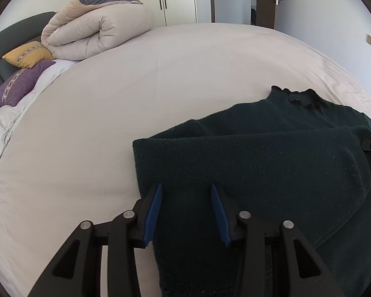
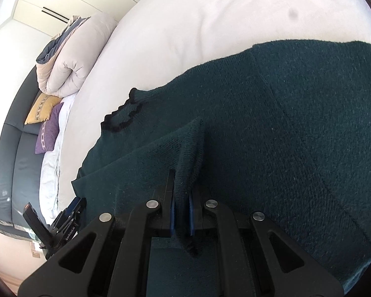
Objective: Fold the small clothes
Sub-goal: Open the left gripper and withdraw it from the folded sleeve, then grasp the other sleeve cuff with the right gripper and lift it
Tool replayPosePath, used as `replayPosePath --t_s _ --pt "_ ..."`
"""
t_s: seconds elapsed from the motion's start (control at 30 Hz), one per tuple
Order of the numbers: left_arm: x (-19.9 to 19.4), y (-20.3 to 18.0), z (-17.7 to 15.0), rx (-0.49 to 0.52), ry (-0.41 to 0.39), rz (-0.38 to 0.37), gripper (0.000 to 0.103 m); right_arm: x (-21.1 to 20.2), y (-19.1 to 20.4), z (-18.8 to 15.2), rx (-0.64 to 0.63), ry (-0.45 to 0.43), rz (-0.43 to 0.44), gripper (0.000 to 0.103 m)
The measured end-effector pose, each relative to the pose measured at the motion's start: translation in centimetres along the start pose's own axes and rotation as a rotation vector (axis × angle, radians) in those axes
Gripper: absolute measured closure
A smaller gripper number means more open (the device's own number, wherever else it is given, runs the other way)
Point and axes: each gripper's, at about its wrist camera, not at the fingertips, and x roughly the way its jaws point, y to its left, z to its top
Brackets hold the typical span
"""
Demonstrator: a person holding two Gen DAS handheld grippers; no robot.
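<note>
**Mia:** What are the two tongs doing?

**Ben:** The right gripper (image 2: 181, 195) is squeezed tight on a fold of the green sweater (image 2: 284, 136). Its blue pads (image 2: 172, 212) pinch the wool, and the pinched bit stands up in a little ridge.

**Mia:** And the other one?

**Ben:** The left gripper (image 1: 186, 198) has its jaws about half apart. The sweater (image 1: 259, 160) lies between its blue pads (image 1: 153, 210). The left pad sits right at the sweater's edge. I cannot tell if the pads really press on the cloth.

**Mia:** What does the sweater look like?

**Ben:** It is dark green and fuzzy. It has a frilly collar (image 1: 299, 96) with a black trim. One part is folded over the body, so it looks thick there.

**Mia:** Where is it?

**Ben:** It lies on the big pale bed (image 1: 160, 86), near the edge by the tongs, with the collar pointing away from them.

**Mia:** How many things can you count?

**Ben:** One sweater. Two tongs. One rolled-up quilt (image 1: 99, 32) at the far end of the bed. Two small pillows beside it, a yellow pillow (image 1: 27, 54) and a purple pillow (image 1: 19, 81). They touch each other, close to the dark headboard (image 1: 2, 42).
</note>
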Motion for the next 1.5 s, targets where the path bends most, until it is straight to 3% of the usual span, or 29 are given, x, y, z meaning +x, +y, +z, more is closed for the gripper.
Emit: replayPosePath --t_s 0.23,0.3,0.4,0.47,0.63,0.7,0.77,0.8,0.83,0.87,0.93,1.0,1.07,1.1,1.17,1.3,1.4,1.5 --pt "0.0 1.3 0.0 -0.070 0.019 -0.090 0.057 -0.3 -2.1 0.2 0.113 0.007 0.120 0.095" --pt "-1.4 3.4 0.3 -0.157 -0.008 -0.157 0.057 -1.4 -2.1 0.2 0.126 -0.015 0.087 0.094" --pt "-3.1 6.8 0.8 -0.256 -0.063 -0.112 0.057 -4.1 -0.5 0.0 0.043 -0.130 0.001 0.091" --pt "-3.3 7.9 1.0 -0.280 -0.070 -0.100 0.057 -5.0 1.1 -0.2 0.002 -0.153 0.050 0.090" --pt "-1.4 4.4 0.9 -0.110 -0.007 -0.040 0.057 -1.9 6.9 -1.9 -0.175 -0.045 0.157 0.090" --pt "0.8 2.7 -0.2 -0.050 0.056 0.003 0.056 0.2 6.9 -2.3 -0.164 0.008 0.159 0.091" --pt "0.8 2.3 -0.9 -0.032 0.012 0.046 0.050 2.4 4.9 -2.6 -0.101 0.046 0.101 0.091" --pt "0.7 2.3 -0.8 -0.027 0.012 0.059 0.049 2.7 3.7 -2.8 -0.066 0.048 0.124 0.091" --pt "0.6 2.1 -0.8 -0.016 0.013 0.067 0.049 2.5 2.3 -2.9 -0.012 0.032 0.205 0.091" --pt "0.5 2.0 -0.7 -0.002 0.013 0.071 0.049 1.7 1.2 -3.1 0.027 0.009 0.219 0.091" --pt "-0.2 2.2 -0.8 -0.001 0.000 0.077 0.049 -1.1 -0.5 -3.6 0.055 -0.083 0.191 0.091" --pt "-1.3 2.4 -1.2 -0.026 -0.012 0.078 0.049 -4.0 -1.8 -4.4 0.068 -0.162 0.174 0.081" --pt "-3.0 2.1 -1.5 -0.053 -0.058 0.042 0.045 -8.2 -3.9 -5.6 0.109 -0.267 0.172 0.029" --pt "-4.5 1.8 -1.8 -0.070 -0.099 0.003 0.040 -10.3 -5.1 -6.4 0.129 -0.333 0.172 0.023" --pt "-6.5 1.2 -2.3 -0.086 -0.141 -0.041 0.024 -13.8 -7.3 -7.3 0.158 -0.397 0.159 0.023" --pt "-8.9 -1.8 -3.0 -0.060 -0.137 -0.149 0.019 -19.5 -13.6 -9.6 0.326 -0.489 0.080 0.023" --pt "-9.8 -3.7 -3.7 -0.066 -0.105 -0.243 0.019 -23.3 -20.2 -11.9 0.563 -0.596 0.110 0.023" --pt "-10.2 -5.8 -4.5 -0.062 -0.066 -0.307 0.019 -25.6 -24.3 -13.1 0.686 -0.707 0.207 0.023"
